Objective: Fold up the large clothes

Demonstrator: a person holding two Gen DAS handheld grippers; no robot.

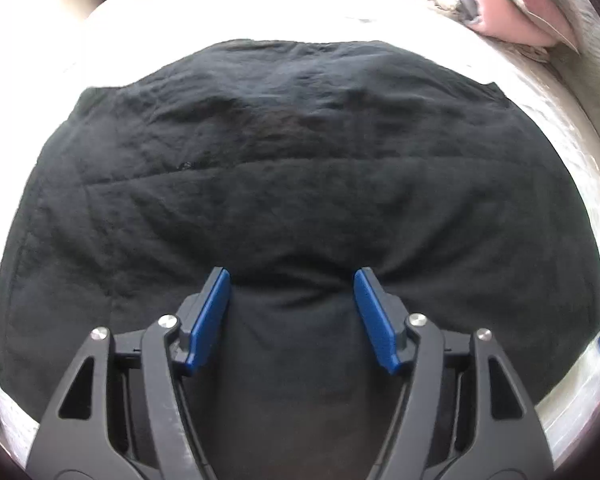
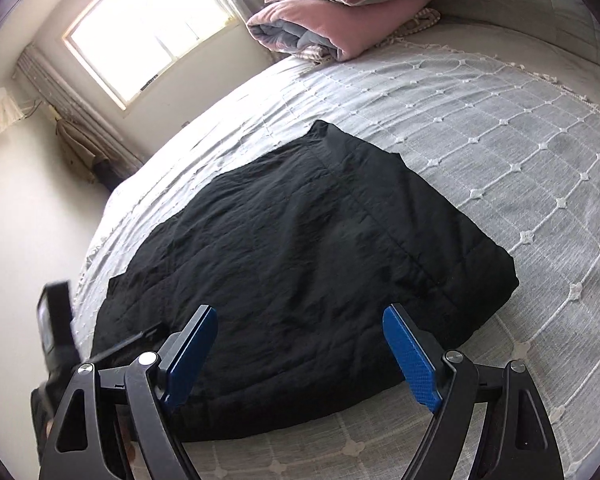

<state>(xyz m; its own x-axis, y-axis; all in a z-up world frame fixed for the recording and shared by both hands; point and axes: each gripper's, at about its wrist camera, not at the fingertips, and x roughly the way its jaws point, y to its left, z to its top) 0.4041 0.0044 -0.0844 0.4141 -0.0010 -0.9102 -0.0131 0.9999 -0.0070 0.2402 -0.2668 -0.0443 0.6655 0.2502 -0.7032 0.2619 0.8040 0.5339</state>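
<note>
A large black quilted garment [image 1: 300,168] lies folded into a rough rectangle on the bed; it also shows in the right wrist view [image 2: 308,248]. My left gripper [image 1: 292,276] is open, its blue pads pressed down on the garment's near part, with cloth bunched between them. My right gripper [image 2: 300,312] is open and empty, hovering above the garment's near edge. The left gripper's body [image 2: 56,336] shows blurred at the left edge of the right wrist view.
The bed has a pale grey bedspread [image 2: 500,140] with a stitched lattice. Folded pink and grey quilts and pillows [image 2: 340,12] are stacked at the head of the bed. A wall and a bright window [image 2: 148,28] are on the left.
</note>
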